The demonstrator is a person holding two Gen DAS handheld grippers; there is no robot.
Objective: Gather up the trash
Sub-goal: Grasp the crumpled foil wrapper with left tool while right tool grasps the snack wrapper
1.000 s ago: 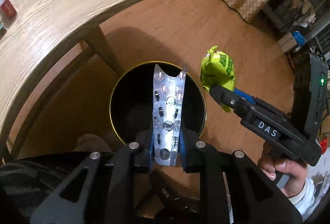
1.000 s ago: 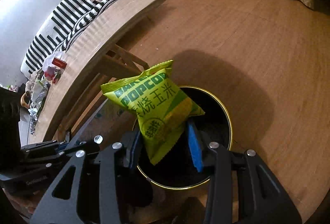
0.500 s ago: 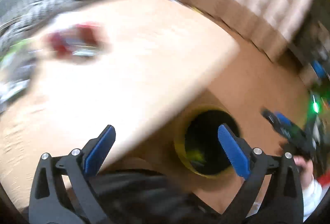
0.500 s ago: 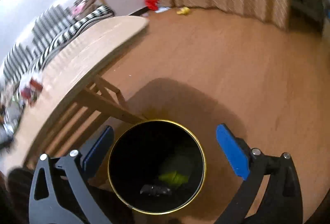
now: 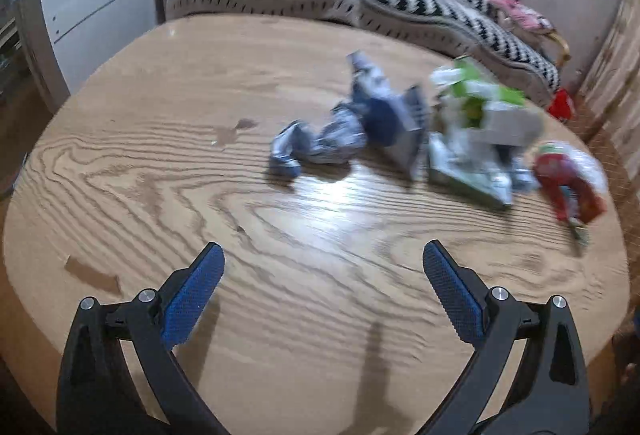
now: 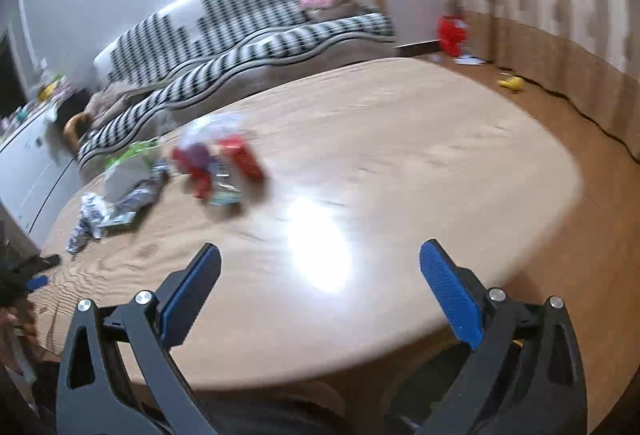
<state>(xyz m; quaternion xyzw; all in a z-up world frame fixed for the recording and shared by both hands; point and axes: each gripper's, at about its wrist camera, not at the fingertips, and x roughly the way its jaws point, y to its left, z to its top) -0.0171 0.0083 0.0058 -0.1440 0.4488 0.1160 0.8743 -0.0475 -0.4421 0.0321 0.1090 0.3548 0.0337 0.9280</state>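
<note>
So both loads are in the bin now. A second ago the left gripper (image 5: 322, 287) had a foil blister strip and the right gripper (image 6: 320, 287) a green popcorn bag over the black bin; both sets of jaws have just been opening and now stand wide with nothing between them. 2 pieces down, and both hands are back over the wooden table (image 5: 168, 171), tilted down at it. The remaining trash sits around 1 o'clock from the left gripper: crumpled blue-silver wrappers (image 5: 340, 135), a green-and-white packet (image 5: 476, 115), a red wrapper (image 5: 568, 183). From the right gripper it's near 10 o'clock, well apart.
</note>
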